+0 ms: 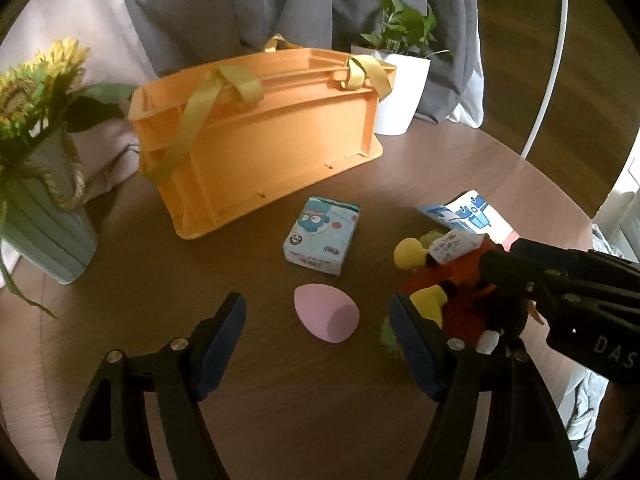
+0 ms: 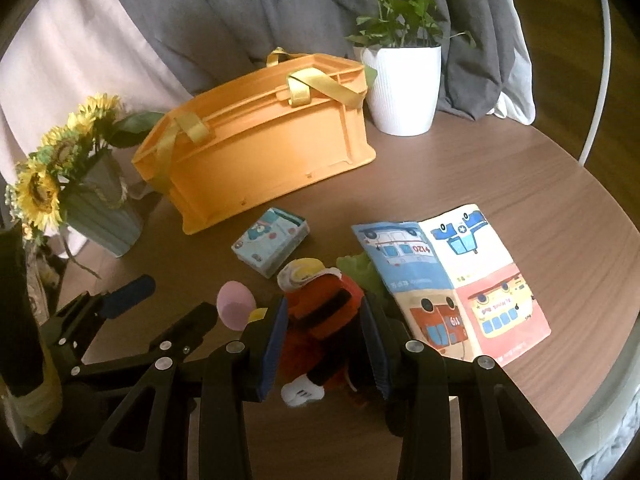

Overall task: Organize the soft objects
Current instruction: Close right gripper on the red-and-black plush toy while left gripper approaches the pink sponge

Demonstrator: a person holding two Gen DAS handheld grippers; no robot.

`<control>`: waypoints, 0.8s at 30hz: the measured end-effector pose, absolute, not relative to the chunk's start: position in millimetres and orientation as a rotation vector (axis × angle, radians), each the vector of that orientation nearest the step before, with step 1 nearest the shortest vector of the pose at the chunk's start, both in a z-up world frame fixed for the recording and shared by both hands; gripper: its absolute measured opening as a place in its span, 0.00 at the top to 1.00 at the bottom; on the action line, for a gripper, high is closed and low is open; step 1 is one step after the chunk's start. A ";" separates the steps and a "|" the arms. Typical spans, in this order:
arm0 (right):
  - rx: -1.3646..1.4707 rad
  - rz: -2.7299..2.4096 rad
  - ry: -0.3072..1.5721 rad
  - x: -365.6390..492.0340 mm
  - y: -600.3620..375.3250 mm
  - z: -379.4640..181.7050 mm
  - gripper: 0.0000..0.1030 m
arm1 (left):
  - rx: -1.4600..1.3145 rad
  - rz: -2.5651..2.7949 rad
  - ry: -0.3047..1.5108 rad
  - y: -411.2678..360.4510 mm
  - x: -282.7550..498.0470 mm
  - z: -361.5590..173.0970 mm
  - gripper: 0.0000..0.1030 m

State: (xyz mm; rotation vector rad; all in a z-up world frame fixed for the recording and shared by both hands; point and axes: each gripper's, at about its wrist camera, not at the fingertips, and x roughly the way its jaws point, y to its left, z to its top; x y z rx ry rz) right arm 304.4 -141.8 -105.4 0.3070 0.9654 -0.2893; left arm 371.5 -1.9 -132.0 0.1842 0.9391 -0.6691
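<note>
An orange crate (image 1: 256, 140) (image 2: 260, 152) with yellow strap handles stands at the back of the round table. A pink egg-shaped sponge (image 1: 326, 314) (image 2: 236, 306) lies between the jaws of my open left gripper (image 1: 320, 340), untouched. My right gripper (image 2: 324, 344) is shut on a red-orange plush toy (image 2: 324, 320) (image 1: 460, 300) with yellow parts and a paper tag. A small blue tissue pack (image 1: 322, 240) (image 2: 272, 244) lies in front of the crate. A cloth picture book (image 2: 452, 280) (image 1: 464, 212) lies open at the right.
A sunflower bouquet in a pale green vase (image 1: 40, 200) (image 2: 100, 216) stands at the left. A white pot with a green plant (image 1: 396, 92) (image 2: 404, 88) stands behind the crate's right end. Grey and pink cloth hangs behind. The table edge (image 2: 600, 240) curves at right.
</note>
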 end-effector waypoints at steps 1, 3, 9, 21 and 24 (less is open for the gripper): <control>0.301 -0.292 0.962 305.6 -141.4 -106.2 0.62 | 0.185 -0.668 0.939 -3.3 372.2 -132.9 0.29; 0.293 -0.287 0.963 307.5 -141.5 -108.1 0.62 | 0.179 -0.668 0.945 -4.1 374.6 -136.0 0.29; 0.285 -0.281 0.958 312.2 -142.4 -110.7 0.62 | 0.160 -0.676 0.964 -7.9 379.6 -142.6 0.29; 0.235 -0.302 0.986 322.8 -145.4 -124.1 0.46 | 0.149 -0.656 1.048 -18.4 391.4 -169.5 0.34; 0.242 -0.303 0.992 322.7 -148.2 -129.2 0.46 | 0.157 -0.654 1.057 -21.0 390.8 -174.0 0.36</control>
